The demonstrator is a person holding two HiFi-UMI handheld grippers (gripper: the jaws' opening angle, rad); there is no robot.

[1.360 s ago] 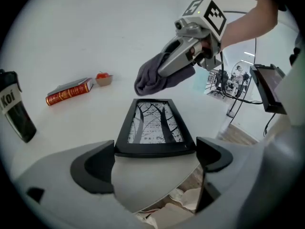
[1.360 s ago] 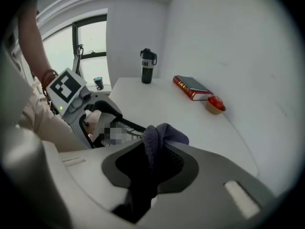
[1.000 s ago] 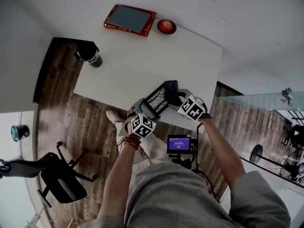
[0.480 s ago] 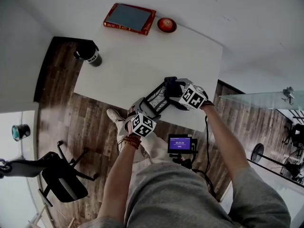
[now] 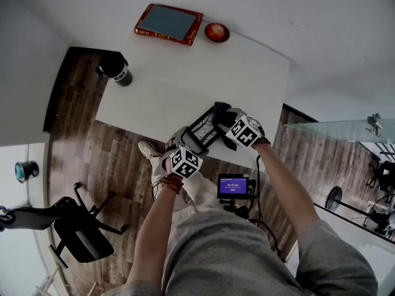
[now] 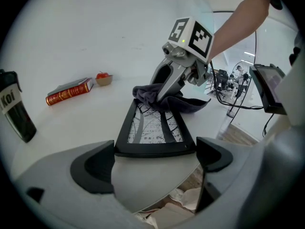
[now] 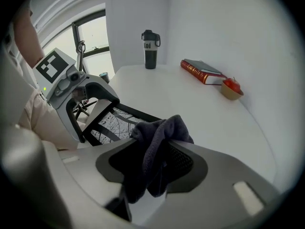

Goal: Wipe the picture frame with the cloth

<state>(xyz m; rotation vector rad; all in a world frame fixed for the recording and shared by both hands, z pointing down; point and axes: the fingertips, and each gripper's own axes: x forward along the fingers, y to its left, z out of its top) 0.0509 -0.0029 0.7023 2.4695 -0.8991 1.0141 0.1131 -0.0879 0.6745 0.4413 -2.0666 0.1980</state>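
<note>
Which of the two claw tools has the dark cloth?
The right gripper: its jaws have just been closing on the cloth; the left gripper grips the picture frame instead.

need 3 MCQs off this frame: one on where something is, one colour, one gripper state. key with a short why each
1. The red book lies:
A) on the floor
B) beside the small bowl
C) on the chair

2. The picture frame has a border that is:
A) black
B) red
C) white

3. The right gripper is:
A) open and empty
B) shut on the bottle
C) shut on the cloth

Key:
1 B: the head view shows the red book next to the small bowl.
2 A: both gripper views show a black border.
3 C: its jaws have just been closing and now pinch the dark cloth.
</note>
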